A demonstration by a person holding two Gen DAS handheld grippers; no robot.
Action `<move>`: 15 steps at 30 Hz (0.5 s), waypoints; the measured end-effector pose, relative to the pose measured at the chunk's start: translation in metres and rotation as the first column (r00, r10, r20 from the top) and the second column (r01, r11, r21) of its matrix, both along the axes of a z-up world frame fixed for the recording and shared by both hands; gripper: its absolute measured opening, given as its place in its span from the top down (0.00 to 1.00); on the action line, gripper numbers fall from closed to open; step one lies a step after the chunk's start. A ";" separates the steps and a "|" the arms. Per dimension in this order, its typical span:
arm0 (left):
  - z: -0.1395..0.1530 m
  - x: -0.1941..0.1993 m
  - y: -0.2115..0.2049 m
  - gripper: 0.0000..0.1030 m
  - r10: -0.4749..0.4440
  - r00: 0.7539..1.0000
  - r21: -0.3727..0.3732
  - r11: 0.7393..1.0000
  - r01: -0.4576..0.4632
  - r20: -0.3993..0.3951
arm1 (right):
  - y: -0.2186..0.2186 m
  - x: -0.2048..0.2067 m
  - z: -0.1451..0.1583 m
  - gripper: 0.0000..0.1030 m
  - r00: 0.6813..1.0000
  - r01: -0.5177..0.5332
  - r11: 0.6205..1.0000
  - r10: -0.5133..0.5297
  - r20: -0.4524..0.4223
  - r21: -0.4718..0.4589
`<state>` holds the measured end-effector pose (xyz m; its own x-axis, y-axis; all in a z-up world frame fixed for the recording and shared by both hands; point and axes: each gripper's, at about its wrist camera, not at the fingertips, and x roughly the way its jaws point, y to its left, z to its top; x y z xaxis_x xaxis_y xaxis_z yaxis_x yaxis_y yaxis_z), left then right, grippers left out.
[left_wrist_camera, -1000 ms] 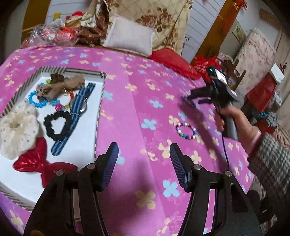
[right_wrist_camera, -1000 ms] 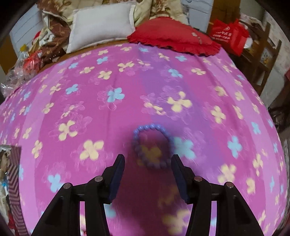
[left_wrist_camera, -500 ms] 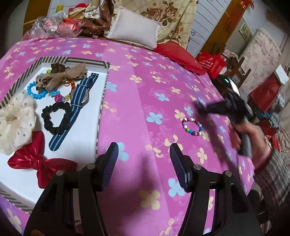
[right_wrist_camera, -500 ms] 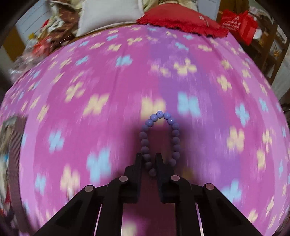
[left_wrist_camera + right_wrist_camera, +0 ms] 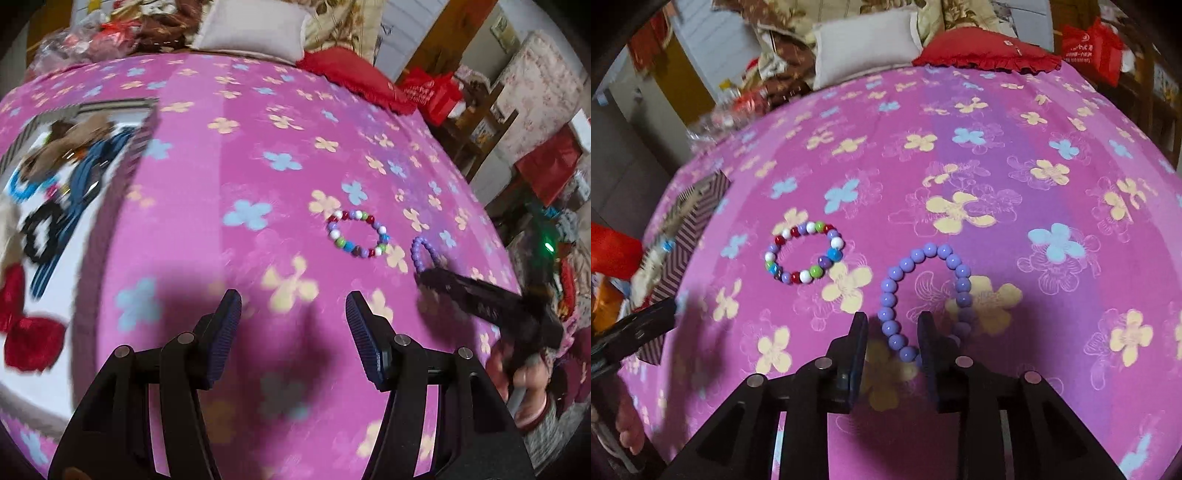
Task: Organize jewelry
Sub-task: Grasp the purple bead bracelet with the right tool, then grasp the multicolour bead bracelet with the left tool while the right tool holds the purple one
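A purple bead bracelet (image 5: 925, 291) lies on the pink flowered cloth, its near end between the fingers of my right gripper (image 5: 892, 332), which stand partly apart around it. It also shows in the left wrist view (image 5: 421, 253) at the right gripper's tip (image 5: 424, 275). A multicoloured bead bracelet (image 5: 805, 253) lies just left of it, also in the left wrist view (image 5: 358, 234). My left gripper (image 5: 293, 328) is open and empty above the cloth. A white tray (image 5: 147, 122) at the left holds hair ties, bows and a striped watch (image 5: 79, 188).
Pillows (image 5: 866, 44) and a red cushion (image 5: 988, 55) lie at the far edge of the bed. Red bags (image 5: 430, 94) and furniture stand to the right. The tray's patterned corner (image 5: 689, 221) shows at the left of the right wrist view.
My right gripper, shut on the purple bracelet, carried it next to the multicoloured one and its fingers have parted. My left gripper swung right, toward the bracelets.
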<state>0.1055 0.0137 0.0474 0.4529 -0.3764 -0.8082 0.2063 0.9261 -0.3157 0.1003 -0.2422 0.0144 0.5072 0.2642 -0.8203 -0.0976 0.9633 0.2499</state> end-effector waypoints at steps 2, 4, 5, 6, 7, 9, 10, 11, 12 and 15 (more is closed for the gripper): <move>-0.002 0.016 -0.015 0.43 -0.009 1.000 0.012 1.000 0.009 -0.015 | 0.000 -0.003 0.000 0.74 1.000 -0.012 1.000 0.012 0.009 0.014; -0.006 0.038 -0.035 0.43 -0.018 0.999 0.030 0.999 0.019 -0.035 | 0.003 -0.002 0.000 0.73 0.999 -0.034 0.999 0.034 0.013 0.004; -0.007 0.044 -0.041 0.43 -0.023 0.999 0.038 0.999 0.024 -0.037 | 0.004 -0.003 0.000 0.73 0.999 -0.047 0.999 0.047 0.019 0.000; -0.010 0.051 -0.050 0.43 -0.034 0.999 0.051 0.998 0.036 -0.041 | 0.005 -0.003 0.000 0.73 0.998 -0.052 0.999 0.052 0.021 -0.003; -0.014 0.058 -0.058 0.43 -0.044 0.998 0.069 0.997 0.047 -0.046 | 0.005 -0.004 0.000 0.73 0.998 -0.059 0.998 0.060 0.024 -0.007; -0.021 0.068 -0.069 0.43 -0.052 0.997 0.091 0.994 0.057 -0.059 | 0.004 -0.003 0.000 0.73 0.998 -0.063 0.998 0.063 0.025 -0.004; -0.025 0.072 -0.074 0.43 -0.058 0.996 0.101 0.993 0.065 -0.068 | 0.003 -0.003 0.000 0.73 0.998 -0.060 0.998 0.060 0.025 0.004; -0.028 0.075 -0.080 0.43 -0.066 0.995 0.119 0.990 0.074 -0.071 | 0.002 -0.003 0.000 0.73 0.998 -0.059 0.998 0.058 0.024 0.010; -0.026 0.076 -0.084 0.43 -0.072 0.996 0.141 0.987 0.079 -0.050 | 0.001 -0.003 -0.001 0.73 0.998 -0.058 0.998 0.057 0.024 0.015; -0.026 0.079 -0.095 0.44 -0.101 0.994 0.181 0.978 0.107 -0.042 | 0.001 -0.004 -0.001 0.73 0.998 -0.056 0.998 0.055 0.031 0.014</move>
